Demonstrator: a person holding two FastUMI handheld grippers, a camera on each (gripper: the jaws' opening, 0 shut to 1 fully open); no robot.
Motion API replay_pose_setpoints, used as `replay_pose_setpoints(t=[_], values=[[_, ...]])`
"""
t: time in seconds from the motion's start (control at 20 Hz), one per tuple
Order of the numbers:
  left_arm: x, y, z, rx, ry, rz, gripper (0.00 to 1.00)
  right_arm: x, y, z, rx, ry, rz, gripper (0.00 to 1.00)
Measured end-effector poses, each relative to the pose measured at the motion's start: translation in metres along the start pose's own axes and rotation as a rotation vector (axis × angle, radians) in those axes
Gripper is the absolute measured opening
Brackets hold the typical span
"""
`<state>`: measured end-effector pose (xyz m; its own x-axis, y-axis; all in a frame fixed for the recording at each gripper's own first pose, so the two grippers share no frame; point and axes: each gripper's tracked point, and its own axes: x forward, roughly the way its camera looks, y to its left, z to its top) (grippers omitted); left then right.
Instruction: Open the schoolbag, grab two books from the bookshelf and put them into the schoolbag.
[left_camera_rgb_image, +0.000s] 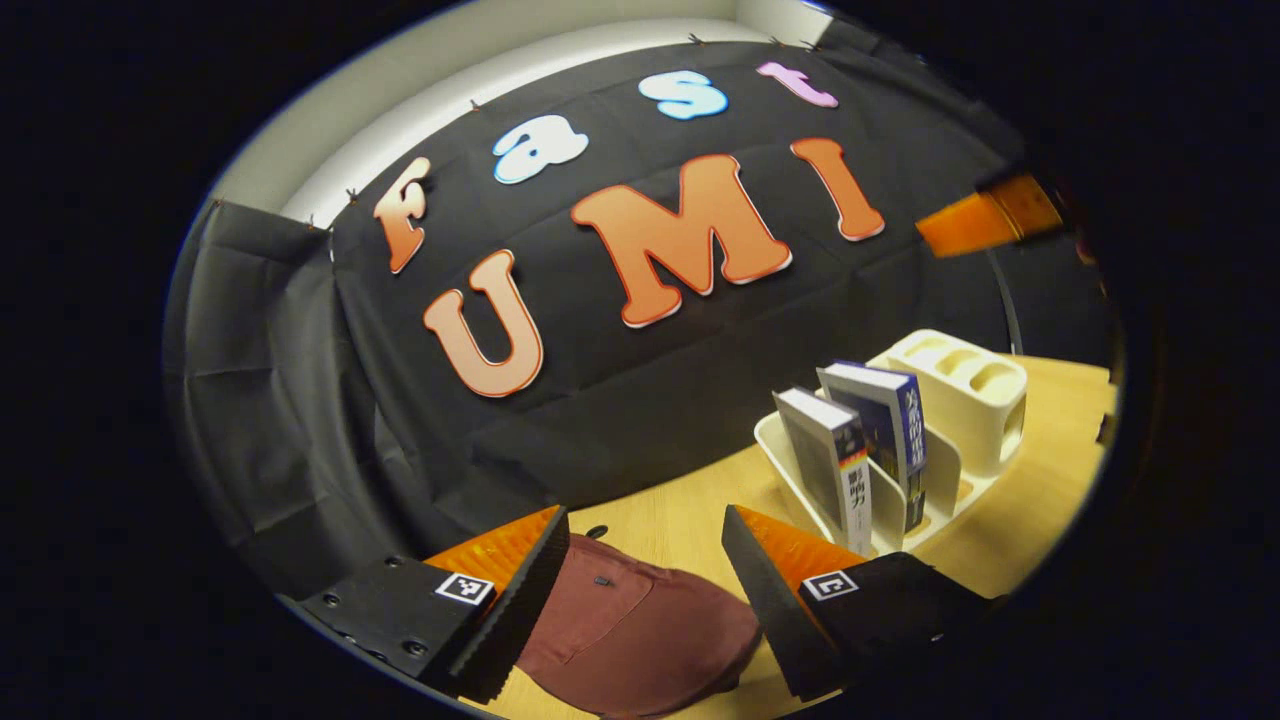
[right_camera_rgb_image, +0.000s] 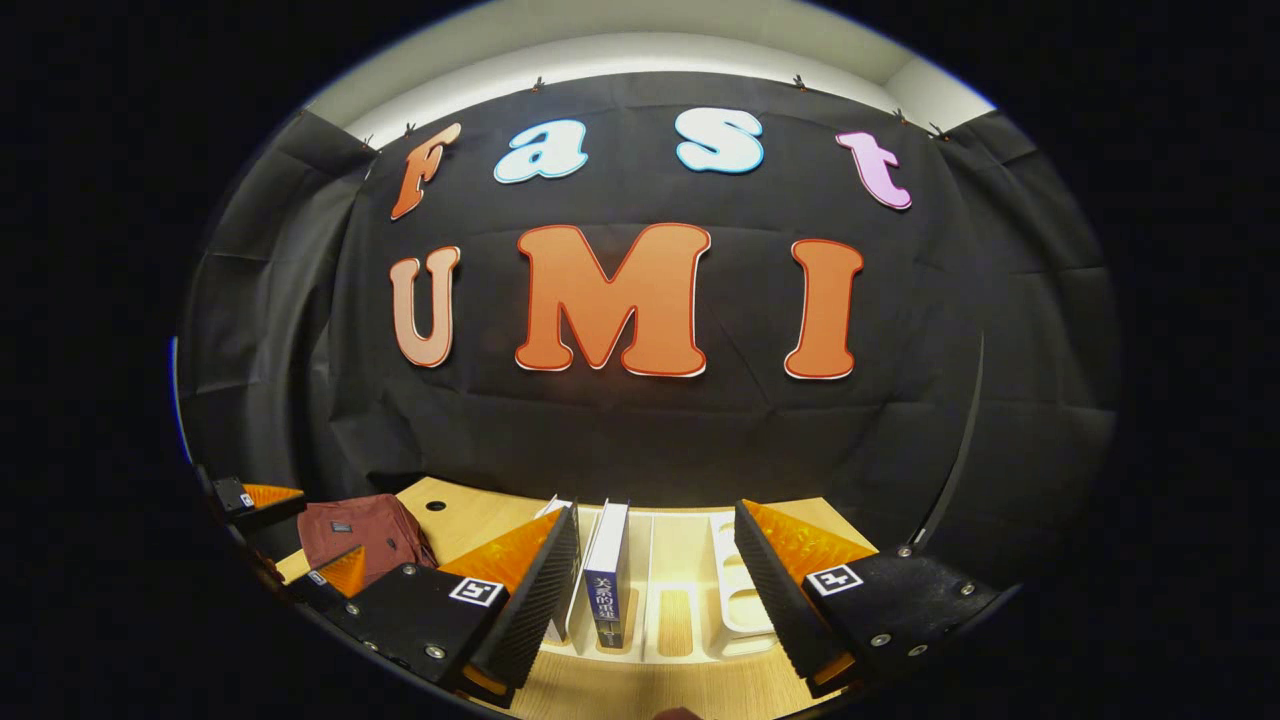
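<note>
While both tongs (left_camera_rgb_image: 640, 590) (right_camera_rgb_image: 655, 590) gape, two books (right_camera_rgb_image: 607, 575) stand upright, seemingly spines outward.

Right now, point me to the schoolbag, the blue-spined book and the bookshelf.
schoolbag (left_camera_rgb_image: 630, 625), left gripper view, on its maroon front panel.
blue-spined book (right_camera_rgb_image: 607, 580), right gripper view, on its spine.
bookshelf (left_camera_rgb_image: 985, 400), left gripper view, on its cream end compartment wall.

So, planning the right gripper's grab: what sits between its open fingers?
In the right gripper view, the dark-spined book stands upright in the bookshelf, between the right gripper fingers.
</note>
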<state>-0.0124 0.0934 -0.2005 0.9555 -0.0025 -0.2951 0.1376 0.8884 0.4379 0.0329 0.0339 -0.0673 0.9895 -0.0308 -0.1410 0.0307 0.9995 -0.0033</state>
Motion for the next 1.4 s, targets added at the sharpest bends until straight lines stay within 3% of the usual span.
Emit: replay_pose_setpoints(t=[0.4,0.75,1.05,1.25,1.4], values=[[0.001,-0.043,-0.103,0.235,0.201,-0.073,0.96,0.007,-0.013,-0.019,-0.009,0.040,-0.027,0.94],[-0.010,-0.059,-0.173,0.361,0.376,-0.124,0.97,0.011,-0.016,-0.030,-0.015,0.062,-0.039,0.94],[-0.010,-0.047,-0.221,0.400,0.495,-0.071,0.98,0.012,-0.016,-0.031,-0.014,0.063,-0.042,0.94],[-0.007,-0.036,-0.213,0.419,0.455,-0.007,0.98,0.012,-0.015,-0.034,-0.019,0.066,-0.039,0.94],[-0.002,-0.034,-0.199,0.489,0.421,0.023,0.97,0.014,-0.012,-0.033,-0.021,0.070,-0.031,0.94]])
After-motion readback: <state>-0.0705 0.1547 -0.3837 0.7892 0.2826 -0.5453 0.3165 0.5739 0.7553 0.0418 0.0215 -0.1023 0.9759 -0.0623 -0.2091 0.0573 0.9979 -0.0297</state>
